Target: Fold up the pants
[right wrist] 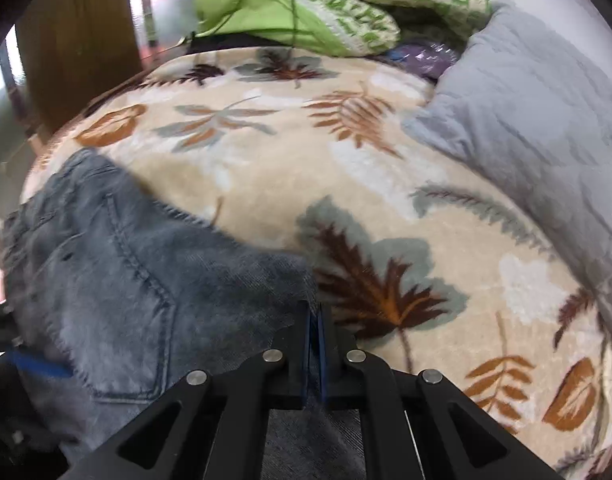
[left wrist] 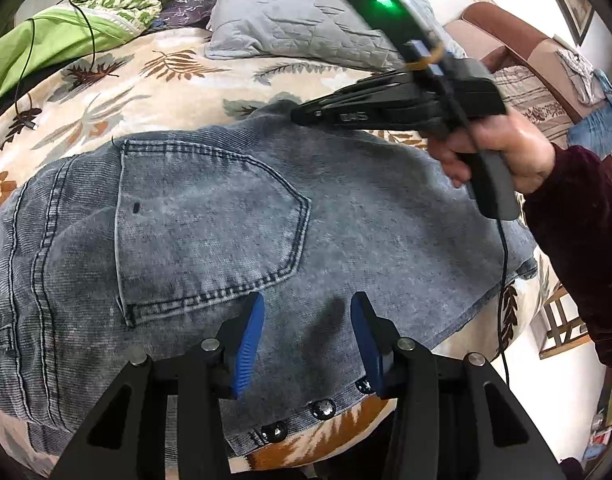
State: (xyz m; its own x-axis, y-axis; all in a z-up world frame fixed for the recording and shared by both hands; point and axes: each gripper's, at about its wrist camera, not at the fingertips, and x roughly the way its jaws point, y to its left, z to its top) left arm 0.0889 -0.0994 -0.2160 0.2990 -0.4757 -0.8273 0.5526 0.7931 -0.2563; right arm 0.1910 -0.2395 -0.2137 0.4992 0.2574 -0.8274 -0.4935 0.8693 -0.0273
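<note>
Pants [left wrist: 210, 216] flat on leaf-print blanket [left wrist: 106, 92]; left gripper [left wrist: 308, 308] spread, empty, at 6 o'clock; right gripper [right wrist: 315, 316] clenched at pants' edge, grasp unclear.

pants [left wrist: 210, 224] cut off at left edge; right claw [left wrist: 302, 114] motion-blurred, tips hidden

The grey denim pants [left wrist: 210, 232] lie flat on the cream leaf-patterned blanket [left wrist: 154, 76] that covers the bed, back pocket up, with the row of dark metal waistband buttons [left wrist: 322, 410] at their near edge. Behind the pants a grey quilted pillow [left wrist: 290, 16] rests on the blanket, and to its left lies a green-and-white patterned bundle of bedding [left wrist: 114, 0], with a thin black cable [left wrist: 26, 64] trailing over it onto the blanket. The left gripper [left wrist: 308, 340] stands over the waistband just right of the pocket, while the right gripper [right wrist: 315, 320] sits at the far right edge of the pants, where denim meets blanket.
</note>
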